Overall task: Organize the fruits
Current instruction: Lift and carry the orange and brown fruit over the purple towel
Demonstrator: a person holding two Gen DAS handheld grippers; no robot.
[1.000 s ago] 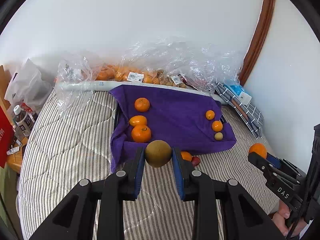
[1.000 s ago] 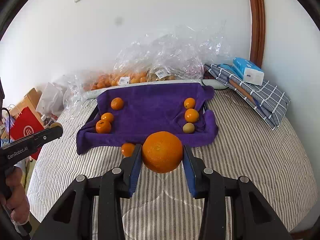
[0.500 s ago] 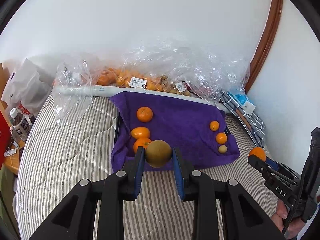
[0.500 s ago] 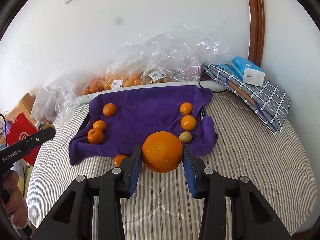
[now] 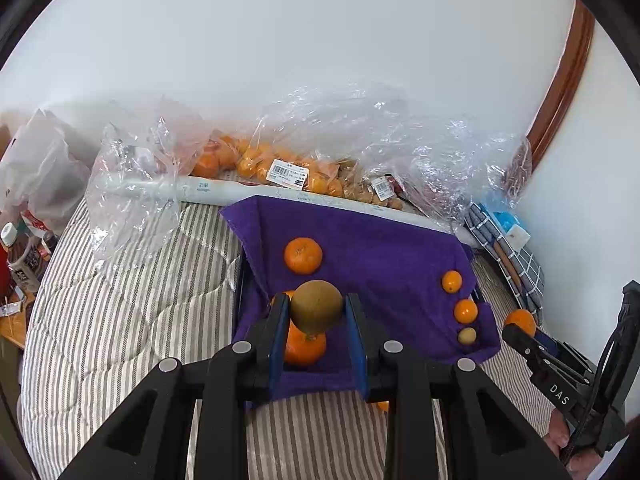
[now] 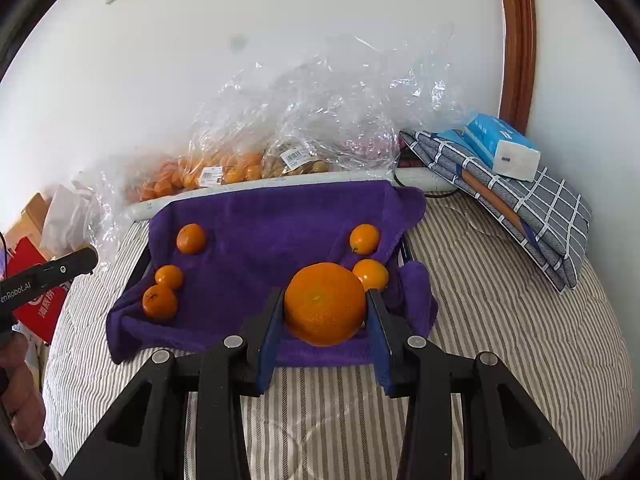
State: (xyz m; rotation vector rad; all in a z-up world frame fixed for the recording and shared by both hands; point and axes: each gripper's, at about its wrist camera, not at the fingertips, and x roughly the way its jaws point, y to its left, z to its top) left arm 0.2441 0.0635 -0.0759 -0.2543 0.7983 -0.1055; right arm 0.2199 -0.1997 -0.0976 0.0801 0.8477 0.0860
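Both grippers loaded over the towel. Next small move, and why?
Probably lower the left gripper a little toward bare purple towel before opening: its jaws clamp the round brown-green kiwi directly above a small orange mandarin, so steer clear of that. The right gripper holds the large orange.

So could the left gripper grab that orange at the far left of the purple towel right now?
Probably not yet. The left gripper is shut on a kiwi, so it is full. The way to the orange on the towel looks open once the kiwi is set down.
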